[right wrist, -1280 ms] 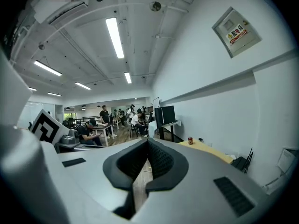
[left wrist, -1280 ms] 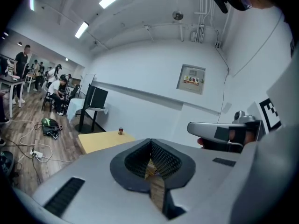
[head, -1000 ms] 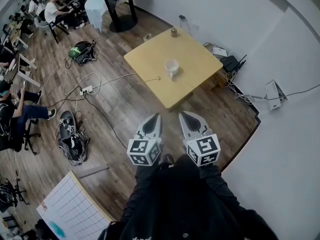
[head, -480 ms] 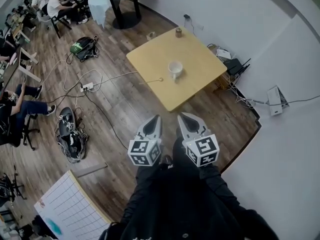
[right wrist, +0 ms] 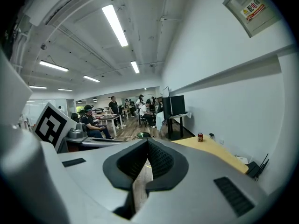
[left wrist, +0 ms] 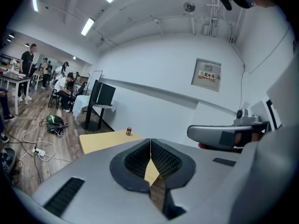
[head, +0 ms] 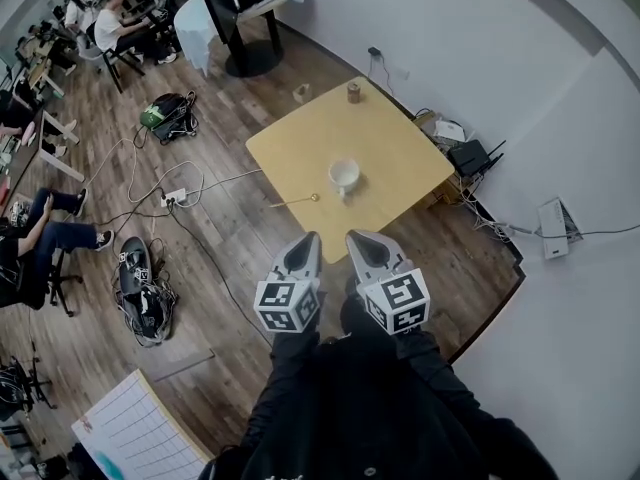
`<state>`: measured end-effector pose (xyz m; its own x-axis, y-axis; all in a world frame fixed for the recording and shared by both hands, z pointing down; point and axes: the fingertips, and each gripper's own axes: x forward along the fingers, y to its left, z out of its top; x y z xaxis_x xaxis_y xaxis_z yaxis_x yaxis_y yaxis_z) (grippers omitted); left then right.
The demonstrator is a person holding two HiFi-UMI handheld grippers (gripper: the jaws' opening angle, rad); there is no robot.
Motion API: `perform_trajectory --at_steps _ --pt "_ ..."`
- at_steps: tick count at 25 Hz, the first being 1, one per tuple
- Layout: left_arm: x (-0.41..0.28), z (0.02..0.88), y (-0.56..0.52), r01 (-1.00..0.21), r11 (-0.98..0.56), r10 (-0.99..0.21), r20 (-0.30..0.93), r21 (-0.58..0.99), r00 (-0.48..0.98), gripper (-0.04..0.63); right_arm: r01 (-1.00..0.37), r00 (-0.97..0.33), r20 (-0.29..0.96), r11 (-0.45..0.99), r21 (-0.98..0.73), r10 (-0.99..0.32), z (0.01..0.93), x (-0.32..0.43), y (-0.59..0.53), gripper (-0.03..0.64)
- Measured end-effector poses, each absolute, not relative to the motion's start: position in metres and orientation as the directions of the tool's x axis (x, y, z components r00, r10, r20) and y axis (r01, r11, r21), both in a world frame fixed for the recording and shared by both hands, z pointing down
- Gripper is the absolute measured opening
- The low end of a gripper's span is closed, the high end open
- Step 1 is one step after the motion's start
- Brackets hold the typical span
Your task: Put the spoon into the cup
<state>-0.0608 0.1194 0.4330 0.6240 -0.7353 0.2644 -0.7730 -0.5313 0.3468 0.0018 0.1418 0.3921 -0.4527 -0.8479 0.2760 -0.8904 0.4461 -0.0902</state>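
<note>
A white cup (head: 343,175) stands near the middle of the square yellow table (head: 380,138). A thin gold spoon (head: 296,201) lies at the table's near left edge, its bowl toward the cup. My left gripper (head: 308,240) and right gripper (head: 356,240) are side by side just short of the table's near corner, both shut with nothing in them. In the left gripper view the left gripper (left wrist: 150,146) has its jaws pressed together, with the table (left wrist: 100,141) beyond. In the right gripper view the right gripper (right wrist: 147,148) is likewise shut and empty. Neither gripper view shows the cup or the spoon.
A small red can (head: 353,92) stands at the table's far corner. Cables and a power strip (head: 172,197) lie on the wooden floor to the left, with a green bag (head: 165,114). White walls (head: 560,118) run behind and to the right. Several people sit at desks far left.
Both grippers have moved forward together toward the table, so its near corner now lies right at their tips. Cup and spoon have not moved on the table.
</note>
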Motion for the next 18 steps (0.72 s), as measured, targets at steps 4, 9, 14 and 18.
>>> perform_trajectory --at_steps 4,9,14,18 --pt "-0.036 0.434 0.084 -0.771 -0.53 -0.731 0.271 0.352 0.626 0.034 -0.883 -0.467 0.29 0.46 -0.098 -0.835 0.391 0.023 0.104 0.021" --pt "-0.006 0.437 0.046 -0.777 -0.521 -0.727 0.292 0.353 0.621 0.034 -0.871 -0.489 0.304 0.476 -0.123 -0.817 0.395 0.05 0.063 0.021" --pt "0.022 0.443 0.012 -0.779 -0.523 -0.719 0.312 0.346 0.621 0.034 -0.859 -0.511 0.306 0.488 -0.153 -0.804 0.402 0.071 0.031 0.021" --pt "0.036 0.452 -0.005 -0.788 -0.512 -0.722 0.326 0.341 0.61 0.034 -0.847 -0.532 0.298 0.499 -0.184 -0.793 0.41 0.083 0.014 0.021"
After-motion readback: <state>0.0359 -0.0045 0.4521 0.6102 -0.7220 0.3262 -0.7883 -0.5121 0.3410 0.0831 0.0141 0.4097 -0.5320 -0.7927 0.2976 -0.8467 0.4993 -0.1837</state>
